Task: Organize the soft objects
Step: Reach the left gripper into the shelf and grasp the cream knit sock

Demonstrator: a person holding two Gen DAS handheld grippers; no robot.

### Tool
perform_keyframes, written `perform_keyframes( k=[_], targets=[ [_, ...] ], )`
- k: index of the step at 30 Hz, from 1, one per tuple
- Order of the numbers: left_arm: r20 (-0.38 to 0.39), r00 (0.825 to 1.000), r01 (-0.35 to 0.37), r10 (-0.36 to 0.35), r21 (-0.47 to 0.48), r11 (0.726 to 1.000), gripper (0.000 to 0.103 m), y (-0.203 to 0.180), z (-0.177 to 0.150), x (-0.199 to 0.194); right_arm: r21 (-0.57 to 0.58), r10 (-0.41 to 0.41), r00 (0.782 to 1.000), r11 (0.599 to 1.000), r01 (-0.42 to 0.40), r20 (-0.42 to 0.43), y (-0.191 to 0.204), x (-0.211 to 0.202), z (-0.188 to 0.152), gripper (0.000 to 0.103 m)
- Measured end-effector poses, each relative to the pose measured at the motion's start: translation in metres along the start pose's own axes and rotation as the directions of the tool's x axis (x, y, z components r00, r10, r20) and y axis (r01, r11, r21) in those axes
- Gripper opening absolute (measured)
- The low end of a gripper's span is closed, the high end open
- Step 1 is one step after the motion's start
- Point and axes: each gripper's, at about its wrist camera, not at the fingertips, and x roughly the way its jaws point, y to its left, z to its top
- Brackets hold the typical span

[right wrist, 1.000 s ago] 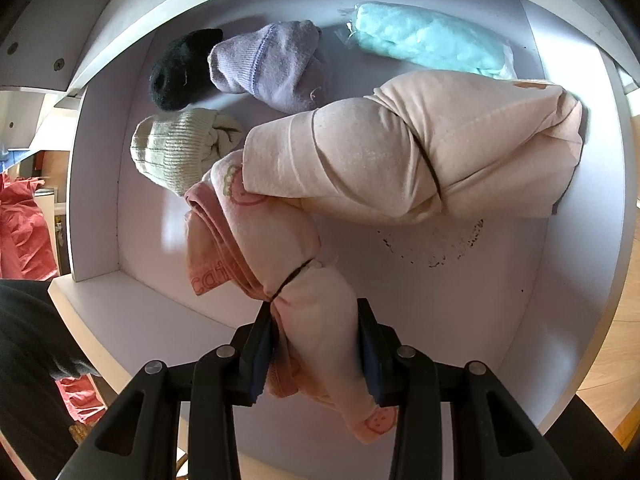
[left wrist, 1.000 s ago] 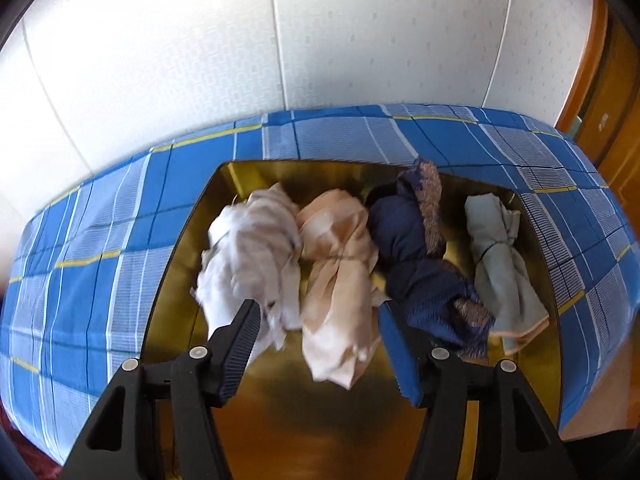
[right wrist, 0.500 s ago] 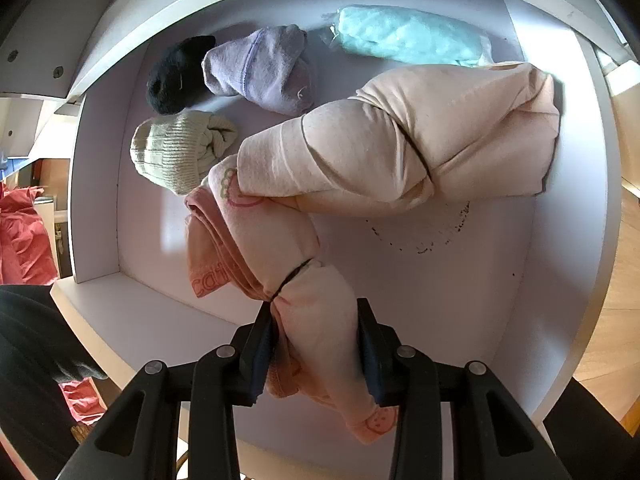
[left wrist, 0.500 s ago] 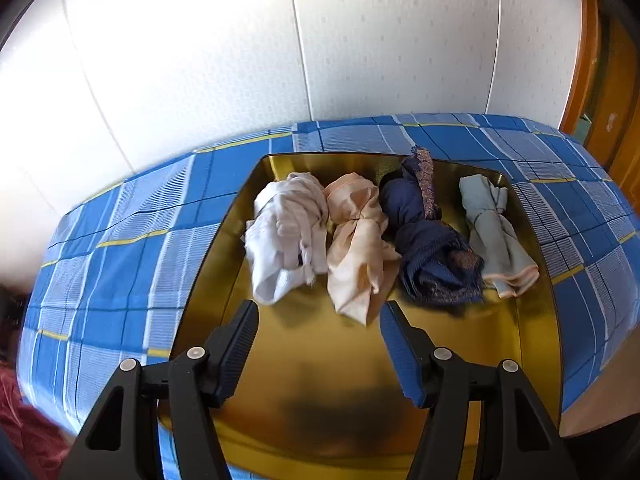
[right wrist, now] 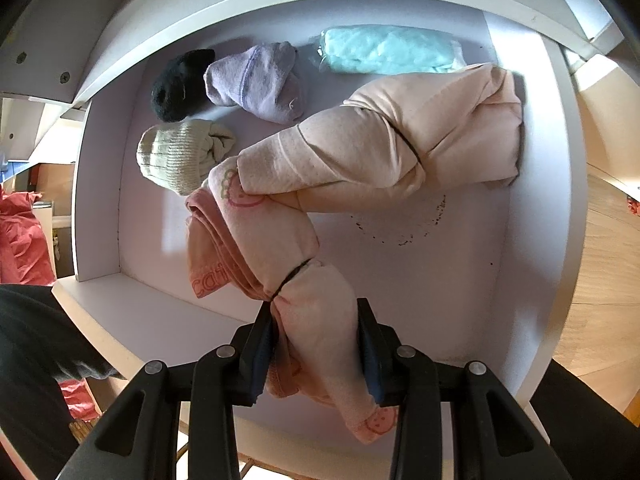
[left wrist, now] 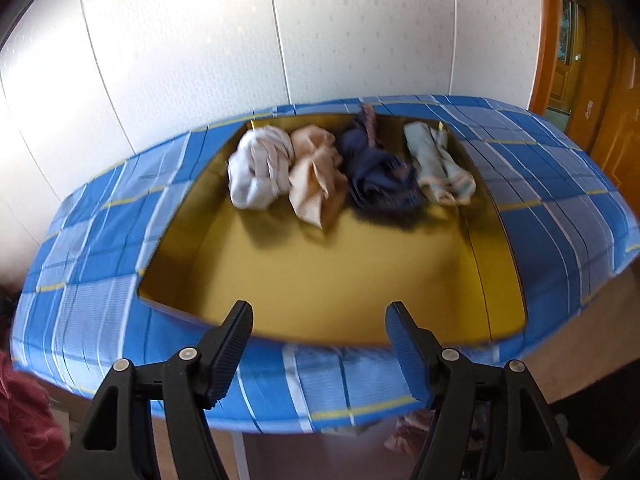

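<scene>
In the left wrist view a gold tray point(left wrist: 328, 280) lies on a blue plaid cloth point(left wrist: 100, 264). Along its far side sit a white bundle point(left wrist: 260, 168), a peach bundle point(left wrist: 316, 178), a navy bundle point(left wrist: 376, 176) and a pale blue bundle point(left wrist: 438, 166). My left gripper point(left wrist: 318, 322) hangs over the tray's near edge, well short of the bundles, its jaws opening with nothing between them. In the right wrist view my right gripper point(right wrist: 316, 344) is shut on a pink rolled garment point(right wrist: 280, 252) tied with a black band, over a white shelf compartment point(right wrist: 460, 280).
The shelf compartment also holds a large peach roll point(right wrist: 400, 144), a cream knit hat point(right wrist: 180, 156), a lilac sock bundle point(right wrist: 256, 80), a black bundle point(right wrist: 176, 84) and a mint packet point(right wrist: 384, 50). Red cloth point(right wrist: 20, 236) lies left of the shelf. A wooden door point(left wrist: 580, 72) stands right of the table.
My left gripper has pulled back from the bundles to the tray's near edge, and its jaws have widened. The right gripper keeps its hold on the pink garment, barely shifted.
</scene>
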Motion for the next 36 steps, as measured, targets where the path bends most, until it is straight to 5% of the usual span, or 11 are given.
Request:
perform_keyframes(
  k=[11, 19, 25, 30, 36],
  targets=[
    [0.065, 0.996, 0.055, -0.054, -0.012, 0.998, 0.076, -0.007, -0.047, -0.028, 0.018, 0.002, 1.0, 1.0, -0.002, 0.025, -0.002, -0.013, -0.01, 0.038],
    [-0.1, 0.99, 0.09, -0.095, -0.048, 0.995, 0.081, -0.007, -0.104, 0.01, 0.04, 0.008, 0.999, 0.999, -0.009, 0.042, -0.008, -0.022, -0.014, 0.038],
    [-0.326, 0.933, 0.11, -0.151, -0.14, 0.984, 0.081, -0.008, -0.154, 0.073, 0.056, 0.019, 0.999, 0.998, -0.022, 0.046, -0.013, -0.024, -0.017, 0.038],
    [-0.442, 0.878, 0.098, -0.181, -0.205, 0.974, 0.081, -0.009, -0.176, 0.114, 0.056, 0.021, 0.999, 0.998, -0.023, 0.042, -0.016, -0.024, -0.017, 0.038],
    [-0.492, 0.857, 0.049, -0.154, -0.22, 0.974, 0.081, -0.009, -0.19, 0.154, 0.018, 0.008, 0.999, 1.0, -0.009, 0.031, -0.008, -0.017, -0.016, 0.038]
  ],
)
